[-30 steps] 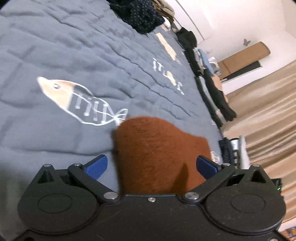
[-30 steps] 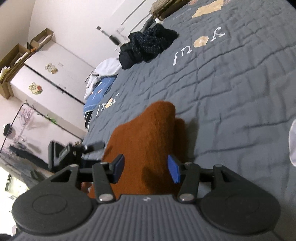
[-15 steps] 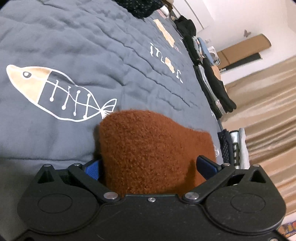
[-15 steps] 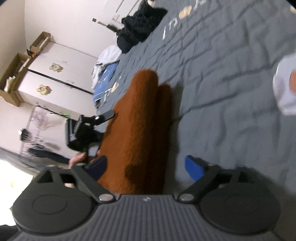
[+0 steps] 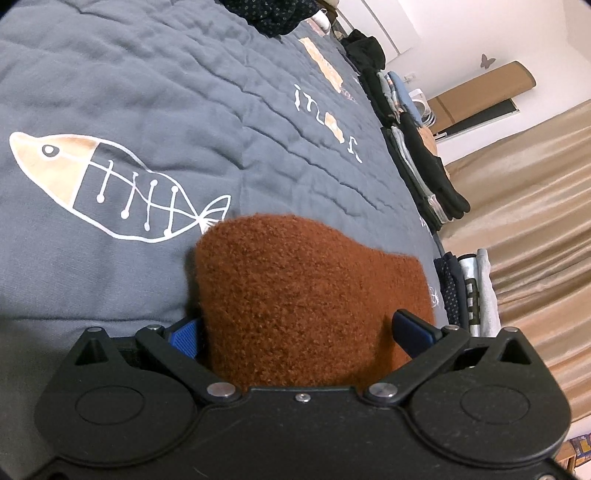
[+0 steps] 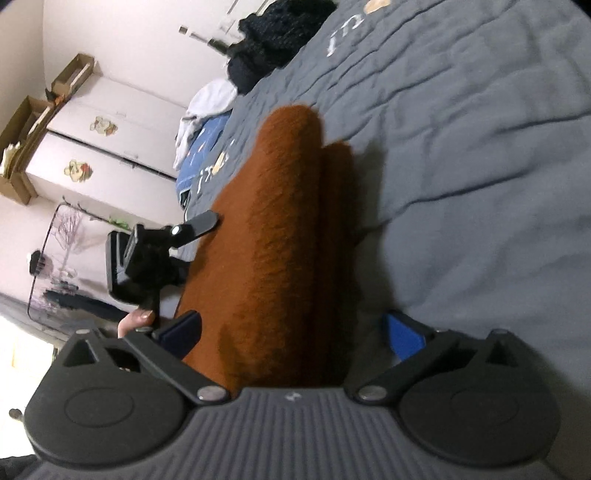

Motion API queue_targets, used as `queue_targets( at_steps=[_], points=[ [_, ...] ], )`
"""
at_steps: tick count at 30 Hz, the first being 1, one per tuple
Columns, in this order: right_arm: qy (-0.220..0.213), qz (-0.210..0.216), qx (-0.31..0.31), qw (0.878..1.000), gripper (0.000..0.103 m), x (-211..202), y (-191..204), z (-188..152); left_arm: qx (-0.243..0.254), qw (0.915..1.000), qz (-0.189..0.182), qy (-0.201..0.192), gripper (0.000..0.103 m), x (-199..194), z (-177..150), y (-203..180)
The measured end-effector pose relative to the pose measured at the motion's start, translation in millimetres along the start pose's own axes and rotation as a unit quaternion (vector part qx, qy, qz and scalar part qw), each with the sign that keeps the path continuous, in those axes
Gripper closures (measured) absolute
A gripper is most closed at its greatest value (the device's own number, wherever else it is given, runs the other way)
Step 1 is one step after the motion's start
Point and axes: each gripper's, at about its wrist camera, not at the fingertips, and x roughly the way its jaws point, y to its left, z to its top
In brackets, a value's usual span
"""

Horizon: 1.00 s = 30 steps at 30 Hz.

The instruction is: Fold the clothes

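Jaws wide on both grippers, a rust-brown fuzzy garment (image 5: 306, 299) lying folded between them on a grey quilted bedspread (image 5: 140, 96).

The right gripper (image 6: 291, 332) has just been opening, and its blue pads (image 6: 402, 334) stand clear of the fabric bundle, which runs forward along the bed. The left gripper (image 5: 299, 332) is spread too; the cloth bulges between its fingers, one pad half hidden behind it, none visibly pressing. A fish-skeleton print (image 5: 110, 192) sits just beyond the garment; folded clothes stacks (image 5: 417, 155) line the bed's far edge, a dark crumpled garment (image 6: 273, 33) further off.
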Motion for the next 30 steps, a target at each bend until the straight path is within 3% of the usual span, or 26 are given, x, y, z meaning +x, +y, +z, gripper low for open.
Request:
queue_targets(
  at_steps=[3, 4, 8, 9, 11, 12, 13, 19, 21, 25, 28, 30],
  points=[
    [0.060, 0.043, -0.002, 0.997, 0.000, 13, 11, -3, 0.004, 1.0000, 0.000, -0.002, 0.000, 1, -1, 0],
    [0.069, 0.034, -0.013, 0.997, 0.000, 18, 13, -5, 0.006, 1.0000, 0.000, -0.002, 0.000, 1, -2, -1],
    [0.043, 0.030, -0.008, 0.999, 0.000, 21, 5, -9, 0.003, 0.9999, -0.006, -0.013, 0.001, 0, -3, -1],
    [0.035, 0.032, 0.005, 0.999, 0.005, 18, 4, -8, 0.003, 0.9998, -0.009, -0.018, 0.003, 0, -3, -2],
    [0.020, 0.041, 0.028, 0.999, 0.039, 13, 0, -5, 0.006, 0.9995, -0.013, -0.027, 0.022, -1, -5, -4],
    [0.016, 0.049, 0.037, 0.998, 0.061, 11, 0, -4, 0.010, 0.9994, -0.013, -0.030, 0.040, -1, -5, -5],
    [0.012, 0.059, 0.037, 0.998, 0.061, 9, 3, -4, 0.018, 0.9991, -0.021, -0.032, 0.054, -3, -5, -8],
    [-0.006, 0.117, 0.028, 0.993, 0.062, -10, 19, 4, 0.058, 0.9936, -0.081, -0.053, 0.058, -33, 7, -26],
    [0.000, 0.086, 0.026, 0.996, 0.062, -8, 12, 5, 0.067, 0.9941, -0.072, -0.046, 0.058, -37, 8, -27],
    [0.027, -0.003, 0.012, 1.000, 0.059, 10, -5, -1, 0.065, 0.9979, 0.005, -0.002, 0.057, -16, 1, -9],
    [0.033, -0.010, -0.005, 0.999, 0.057, 10, -6, -1, 0.038, 0.9992, 0.009, 0.006, 0.048, -12, 5, 2],
    [0.039, -0.015, -0.012, 0.999, 0.049, 3, -2, 4, 0.044, 0.9987, 0.019, -0.017, 0.038, -22, 8, -1]
  ],
)
